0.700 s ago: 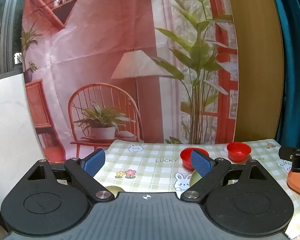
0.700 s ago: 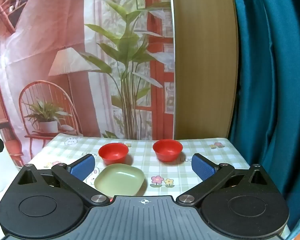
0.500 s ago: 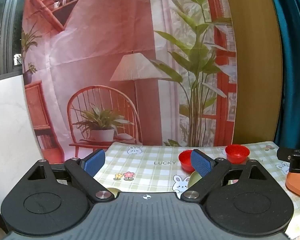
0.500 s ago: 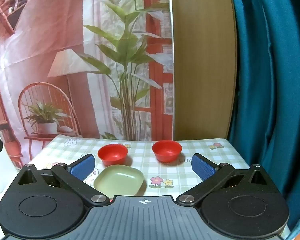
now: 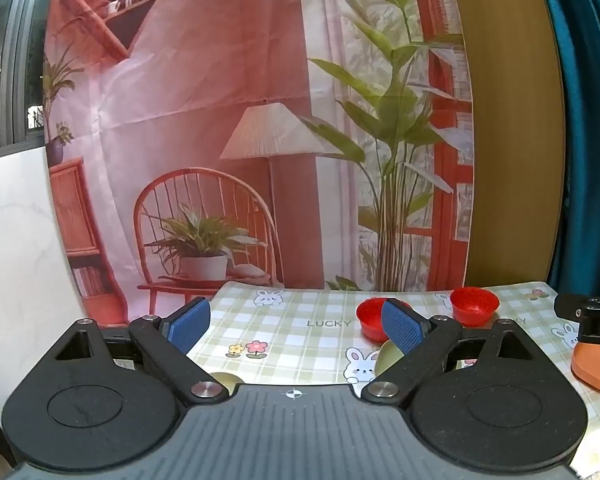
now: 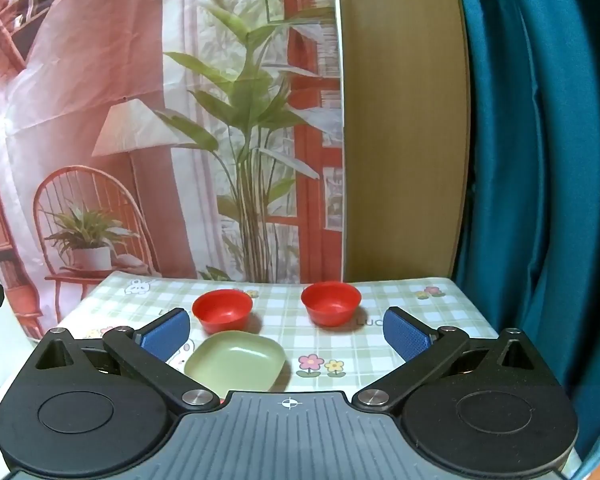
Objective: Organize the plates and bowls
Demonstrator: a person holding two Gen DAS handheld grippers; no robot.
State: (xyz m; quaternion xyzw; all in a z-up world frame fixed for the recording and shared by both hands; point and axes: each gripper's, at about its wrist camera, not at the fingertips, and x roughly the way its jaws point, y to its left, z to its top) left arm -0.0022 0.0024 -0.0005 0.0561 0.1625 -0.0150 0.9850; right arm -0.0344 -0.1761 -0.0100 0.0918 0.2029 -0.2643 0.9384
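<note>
Both grippers hover over the worktop, jaws apart and empty.

From the right gripper, two round red plastic bowls, the left bowl and the right bowl, sit apart on the green checked tablecloth, with a pale green square plate just in front of the left one. The left gripper sees the same dishes off to its right.

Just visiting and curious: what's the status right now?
Left tool and right tool open, empty. Two red plastic bowls and green square plate untouched on checked tablecloth. Nothing in the way.
</note>
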